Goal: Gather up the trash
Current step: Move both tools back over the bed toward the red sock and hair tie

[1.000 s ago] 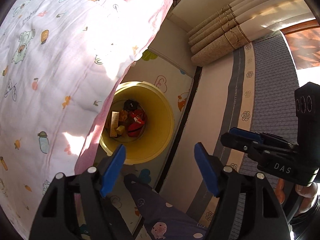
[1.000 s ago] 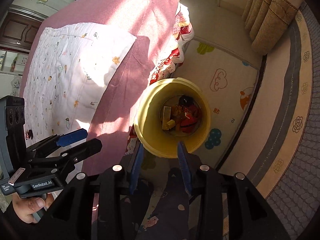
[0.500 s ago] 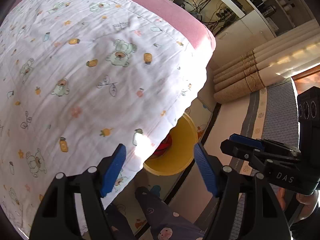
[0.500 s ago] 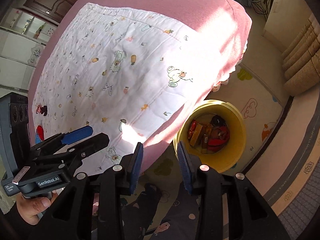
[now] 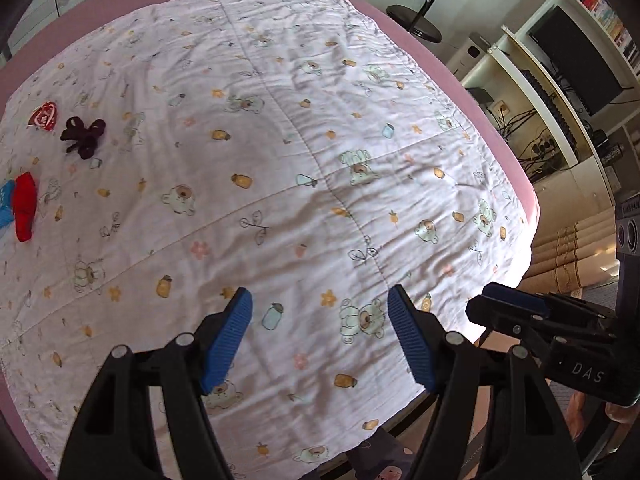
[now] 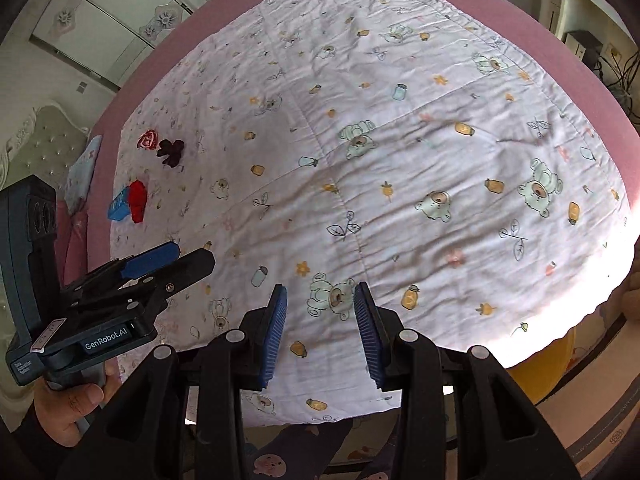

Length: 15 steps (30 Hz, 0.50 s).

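Your left gripper hangs over the near edge of the white quilt, its blue pads spread wide with nothing between them. Your right gripper hovers over the same near edge, its pads set noticeably narrower but still apart and empty.

The trash lies at the far left side of the quilt, well away from both grippers. There is a red-and-white wrapper with a dark crumpled wrapper just beside it. Nearer along that same left edge sits a red wrapper touching a blue packet; in the left view the blue one is cut off at the frame edge, so what it is remains hard to judge.

The quilt covers a pink bed. A yellow bin peeks out below the quilt's near right corner, mostly hidden by the overhanging fabric.
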Available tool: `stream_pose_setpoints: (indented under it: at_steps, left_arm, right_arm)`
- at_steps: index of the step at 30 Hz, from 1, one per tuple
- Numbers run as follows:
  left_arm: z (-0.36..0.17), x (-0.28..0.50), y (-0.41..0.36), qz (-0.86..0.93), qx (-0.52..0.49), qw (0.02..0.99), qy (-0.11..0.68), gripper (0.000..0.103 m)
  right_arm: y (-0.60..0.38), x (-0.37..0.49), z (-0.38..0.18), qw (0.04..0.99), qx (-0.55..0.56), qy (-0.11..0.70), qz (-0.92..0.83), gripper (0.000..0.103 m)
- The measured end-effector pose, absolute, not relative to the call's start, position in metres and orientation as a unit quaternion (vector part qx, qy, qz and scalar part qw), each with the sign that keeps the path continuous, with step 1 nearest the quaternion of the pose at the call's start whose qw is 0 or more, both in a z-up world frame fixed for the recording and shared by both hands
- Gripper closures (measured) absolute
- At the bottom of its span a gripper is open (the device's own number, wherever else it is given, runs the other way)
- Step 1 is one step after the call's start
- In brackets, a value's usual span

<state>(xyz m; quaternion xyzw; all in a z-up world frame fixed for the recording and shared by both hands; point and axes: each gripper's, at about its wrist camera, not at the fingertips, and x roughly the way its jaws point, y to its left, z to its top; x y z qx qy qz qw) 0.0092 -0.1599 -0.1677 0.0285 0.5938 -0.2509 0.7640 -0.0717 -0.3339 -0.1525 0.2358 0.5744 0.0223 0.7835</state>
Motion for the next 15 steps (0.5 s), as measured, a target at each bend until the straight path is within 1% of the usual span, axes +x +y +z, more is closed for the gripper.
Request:
stream_pose_setpoints:
  at_steps: [8, 15]
  left_arm:
    - [-0.165, 0.050, -0.044, -0.193, -0.011, 0.789, 0.584, 0.033]
    - [-0.167, 0.084, 0.023, -0.150, -0.037, 0.803, 0.575, 0.033]
  right_arm:
    - [-0.224, -0.004, -0.149, 0.791, 0.188, 0.576, 0.081, 0.067]
    - [-0.156, 0.044, -0.150, 0.790, 0.155, 0.581, 0.117, 0.067]
